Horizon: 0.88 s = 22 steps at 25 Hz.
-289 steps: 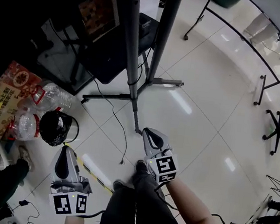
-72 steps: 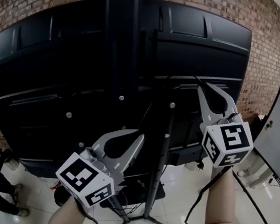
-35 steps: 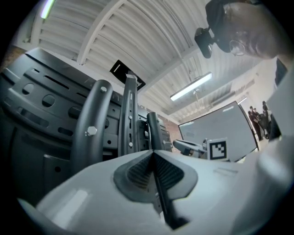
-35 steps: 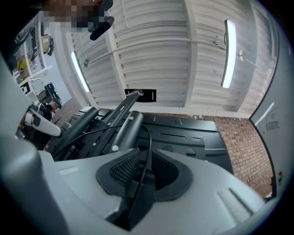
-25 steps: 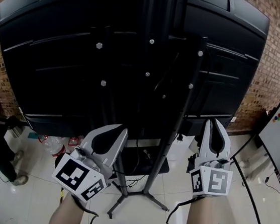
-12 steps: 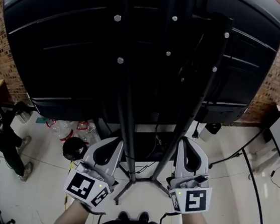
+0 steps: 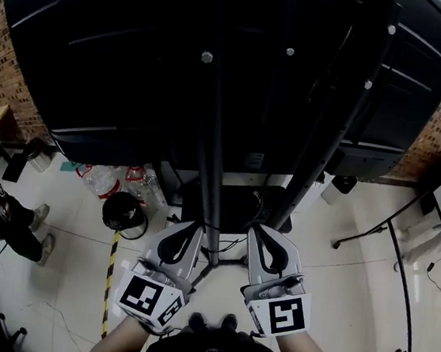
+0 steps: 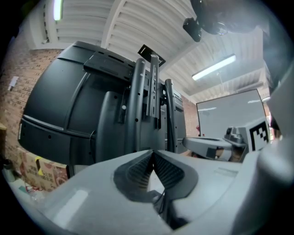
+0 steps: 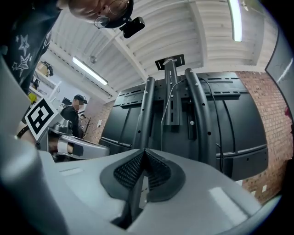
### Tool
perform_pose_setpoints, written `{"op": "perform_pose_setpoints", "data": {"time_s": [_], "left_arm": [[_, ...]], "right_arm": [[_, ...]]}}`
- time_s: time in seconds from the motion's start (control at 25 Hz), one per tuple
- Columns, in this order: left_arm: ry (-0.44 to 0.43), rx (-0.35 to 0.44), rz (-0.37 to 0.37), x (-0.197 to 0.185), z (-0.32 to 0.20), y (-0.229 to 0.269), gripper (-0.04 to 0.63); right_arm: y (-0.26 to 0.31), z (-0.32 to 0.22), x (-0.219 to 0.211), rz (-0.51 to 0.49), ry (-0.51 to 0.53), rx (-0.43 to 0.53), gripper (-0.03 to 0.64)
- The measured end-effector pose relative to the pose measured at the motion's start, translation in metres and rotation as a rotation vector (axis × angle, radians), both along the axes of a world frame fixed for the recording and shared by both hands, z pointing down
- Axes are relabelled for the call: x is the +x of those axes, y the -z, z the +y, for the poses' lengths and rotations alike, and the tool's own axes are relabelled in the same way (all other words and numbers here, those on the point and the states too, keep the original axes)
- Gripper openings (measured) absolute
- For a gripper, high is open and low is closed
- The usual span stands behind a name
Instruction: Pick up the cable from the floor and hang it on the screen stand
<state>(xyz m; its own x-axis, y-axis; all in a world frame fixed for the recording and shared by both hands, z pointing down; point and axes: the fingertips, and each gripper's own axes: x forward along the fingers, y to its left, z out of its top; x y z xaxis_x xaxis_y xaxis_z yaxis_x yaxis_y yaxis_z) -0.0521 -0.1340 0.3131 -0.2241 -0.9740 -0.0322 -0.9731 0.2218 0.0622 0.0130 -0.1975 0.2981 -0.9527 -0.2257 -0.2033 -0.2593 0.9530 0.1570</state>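
left tongs [image 7: 195, 227] and right tongs [image 7: 256, 231] both pinched together, empty, near screen stand [image 7: 214, 154].

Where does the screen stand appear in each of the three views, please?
Head view: the screen stand shows as two dark poles running from top centre down to lower centre.
Left gripper view: upright poles in the centre of the picture.
Right gripper view: upright poles in the centre, leaning slightly.
Shared landmark: the black screen back behind the poles.
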Motion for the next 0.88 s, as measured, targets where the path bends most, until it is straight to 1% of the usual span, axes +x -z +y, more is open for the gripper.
{"op": "perform_pose_setpoints", "data": {"time_s": [0.12, 0.2, 0.28, 0.48, 0.6, 0.88], "left_arm": [[0.0, -0.023, 0.021, 0.005, 0.001, -0.011, 0.005], [-0.005, -0.029, 0.024, 0.008, 0.002, -0.016, 0.005], [-0.012, -0.031, 0.022, 0.011, 0.001, -0.02, 0.005], [-0.016, -0.035, 0.021, 0.018, 0.0, -0.018, 0.005], [-0.021, -0.037, 0.018, 0.02, -0.002, -0.019, 0.005], [-0.023, -0.031, 0.01, 0.022, -0.001, -0.02, 0.005]], "right_arm": [[-0.011, 0.013, -0.006, 0.04, 0.042, -0.024, 0.008], [-0.013, 0.02, -0.009, 0.062, 0.061, -0.056, 0.008], [-0.014, 0.022, -0.011, 0.072, 0.066, -0.065, 0.008], [-0.009, 0.021, -0.012, 0.053, 0.058, -0.041, 0.008], [-0.008, 0.022, -0.014, 0.063, 0.06, -0.055, 0.008], [-0.009, 0.021, -0.012, 0.079, 0.051, -0.052, 0.008]]}}
